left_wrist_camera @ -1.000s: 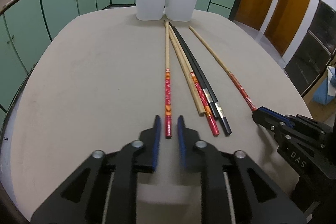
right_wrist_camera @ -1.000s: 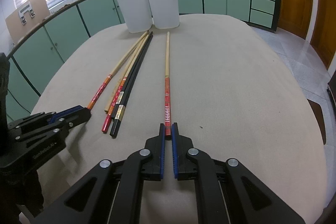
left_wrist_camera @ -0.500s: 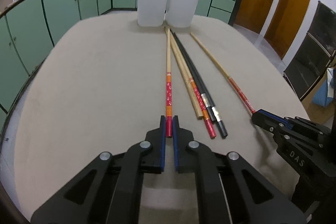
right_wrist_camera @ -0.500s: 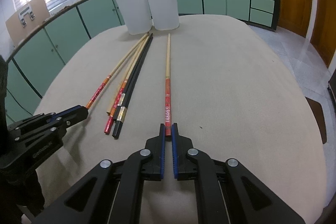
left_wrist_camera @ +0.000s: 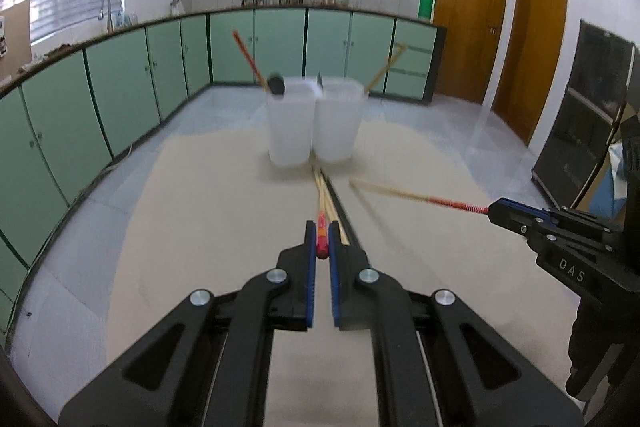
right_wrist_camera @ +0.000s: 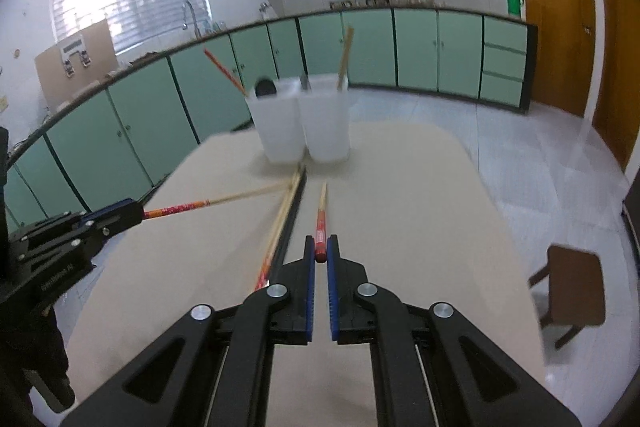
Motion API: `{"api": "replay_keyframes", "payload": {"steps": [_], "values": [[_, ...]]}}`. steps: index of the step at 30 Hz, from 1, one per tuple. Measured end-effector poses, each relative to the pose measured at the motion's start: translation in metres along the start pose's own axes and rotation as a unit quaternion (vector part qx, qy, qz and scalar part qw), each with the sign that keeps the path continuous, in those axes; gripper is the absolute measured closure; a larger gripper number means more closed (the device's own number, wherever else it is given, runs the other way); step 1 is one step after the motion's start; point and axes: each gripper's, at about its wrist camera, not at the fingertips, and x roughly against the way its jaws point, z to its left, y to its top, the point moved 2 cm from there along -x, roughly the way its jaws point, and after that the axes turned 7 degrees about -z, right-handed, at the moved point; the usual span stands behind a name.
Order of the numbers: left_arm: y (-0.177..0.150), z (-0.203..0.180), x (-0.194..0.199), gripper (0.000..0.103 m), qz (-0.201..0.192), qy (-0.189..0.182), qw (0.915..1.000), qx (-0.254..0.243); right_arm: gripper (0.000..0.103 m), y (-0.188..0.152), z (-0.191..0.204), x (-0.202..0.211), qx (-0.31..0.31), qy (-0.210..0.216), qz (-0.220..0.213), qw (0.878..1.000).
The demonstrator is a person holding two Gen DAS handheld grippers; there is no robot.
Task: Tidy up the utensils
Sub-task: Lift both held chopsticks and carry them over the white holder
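Note:
My left gripper (left_wrist_camera: 321, 243) is shut on the red end of a red-patterned wooden chopstick (left_wrist_camera: 321, 233) and holds it lifted, pointing ahead. My right gripper (right_wrist_camera: 320, 249) is shut on the red end of a second red-striped chopstick (right_wrist_camera: 321, 217), also lifted. Each shows in the other view: the right gripper (left_wrist_camera: 494, 209) with its chopstick (left_wrist_camera: 404, 193), the left gripper (right_wrist_camera: 138, 213) with its chopstick (right_wrist_camera: 208, 202). Several more chopsticks, wooden and black, (right_wrist_camera: 286, 211) lie on the beige table (left_wrist_camera: 224, 227). Two white plastic cups (left_wrist_camera: 290, 123) (left_wrist_camera: 338, 121) stand at the far end, each holding utensils.
Green cabinets (left_wrist_camera: 120, 83) run along the left and back. Wooden doors (left_wrist_camera: 472, 15) are at the right. A brown stool (right_wrist_camera: 572, 285) stands right of the table. A dark cabinet (left_wrist_camera: 584, 131) is at the far right.
Both grippers have lifted their chopsticks off the table and tilted up, so the views now look level across the kitchen. The left gripper closed on its chopstick about a second ago.

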Motion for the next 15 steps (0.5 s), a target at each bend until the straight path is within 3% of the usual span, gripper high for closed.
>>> {"api": "replay_keyframes", "payload": {"steps": [8,15], "values": [[0.050,0.002,0.013,0.098,-0.046,-0.012,0.9989,-0.004,0.097,0.058,0.004,0.013,0.019,0.021,-0.032,0.999],[0.068,0.000,0.007,0.098,-0.047,-0.033,0.9983,-0.004,0.097,0.090,0.004,0.005,0.022,0.047,-0.019,0.998]]}}
